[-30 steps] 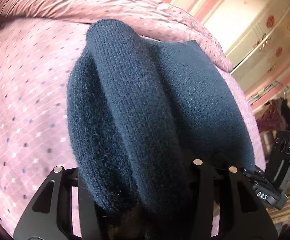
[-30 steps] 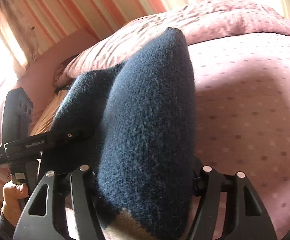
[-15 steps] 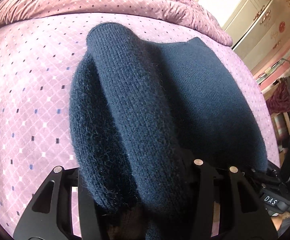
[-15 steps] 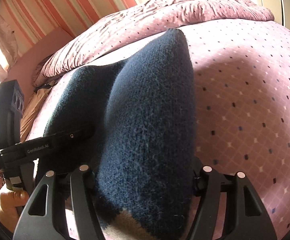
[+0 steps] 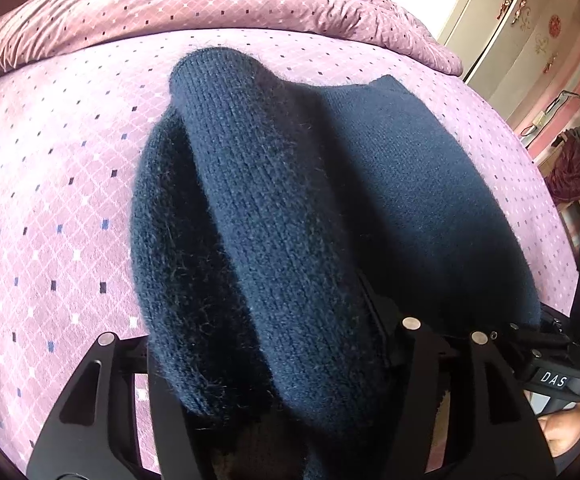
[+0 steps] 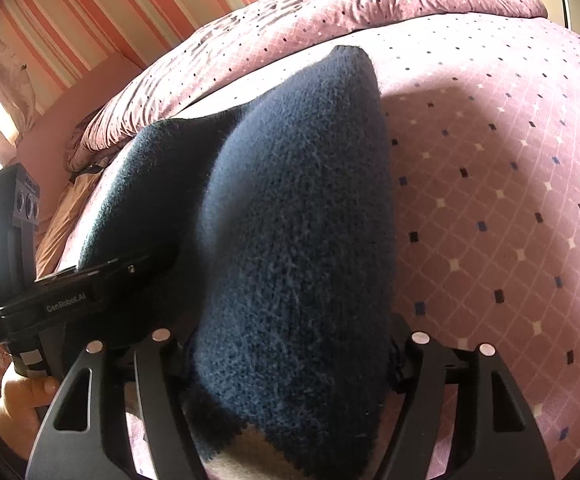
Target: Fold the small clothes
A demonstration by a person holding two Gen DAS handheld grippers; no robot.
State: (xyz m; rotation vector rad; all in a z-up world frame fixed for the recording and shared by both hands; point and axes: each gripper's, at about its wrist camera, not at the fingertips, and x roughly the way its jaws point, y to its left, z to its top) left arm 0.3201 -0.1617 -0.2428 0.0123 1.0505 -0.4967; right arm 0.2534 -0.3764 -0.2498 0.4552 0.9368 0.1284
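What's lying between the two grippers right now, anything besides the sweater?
Only the navy knit garment spans from the left gripper to the right gripper, bunched between both pairs of opening jaws. Both wrist views show it over the pink bedspread.

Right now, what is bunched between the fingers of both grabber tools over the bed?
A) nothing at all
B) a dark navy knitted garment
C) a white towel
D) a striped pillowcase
B: a navy knitted garment fills the gap of the left gripper and of the right gripper, above the pink patterned bedspread.
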